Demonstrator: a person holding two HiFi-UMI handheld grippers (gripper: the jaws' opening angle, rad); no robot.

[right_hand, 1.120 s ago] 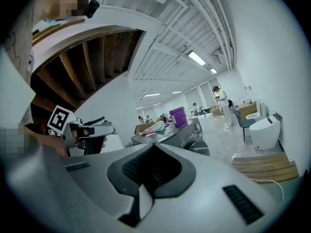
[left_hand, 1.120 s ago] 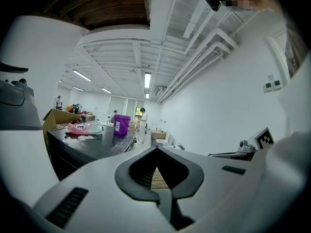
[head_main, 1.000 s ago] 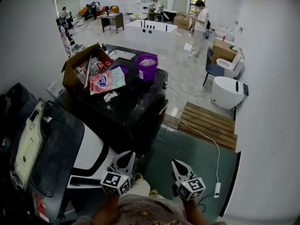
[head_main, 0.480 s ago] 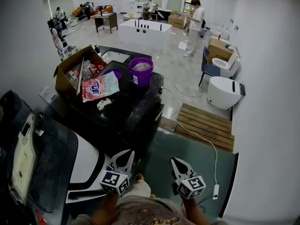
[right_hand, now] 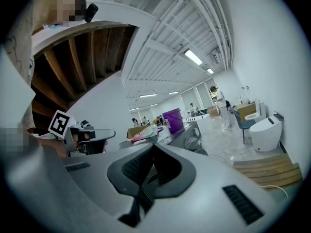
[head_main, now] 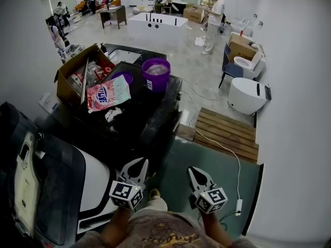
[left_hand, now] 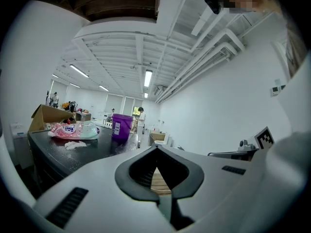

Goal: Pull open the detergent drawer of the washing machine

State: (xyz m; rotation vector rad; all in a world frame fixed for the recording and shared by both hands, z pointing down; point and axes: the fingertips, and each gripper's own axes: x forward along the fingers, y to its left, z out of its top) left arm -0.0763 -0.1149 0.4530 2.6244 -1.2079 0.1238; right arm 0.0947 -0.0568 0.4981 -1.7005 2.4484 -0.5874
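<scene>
A black washing machine (head_main: 139,130) stands ahead of me, its top loaded with odds and ends. I cannot make out its detergent drawer from here. My left gripper (head_main: 140,162) and right gripper (head_main: 192,169) are held side by side low in the head view, short of the machine's near corner and touching nothing. Both are shut and empty. In the left gripper view the jaws of the left gripper (left_hand: 156,148) meet at their tips, with the machine's dark top (left_hand: 73,152) to the left. The right gripper (right_hand: 153,144) is likewise shut, pointing roughly level.
On the machine's top sit a purple bucket (head_main: 155,74), a cardboard box (head_main: 77,74) and a pink bag (head_main: 106,93). A white and dark appliance (head_main: 98,177) stands at lower left. A wooden pallet (head_main: 225,133) and a white toilet (head_main: 247,94) are on the right. People stand at the far end.
I have walked forward with both grippers: the black machine and the white appliance have slid toward the left and lower edge of the head view. Both grippers stayed shut.
</scene>
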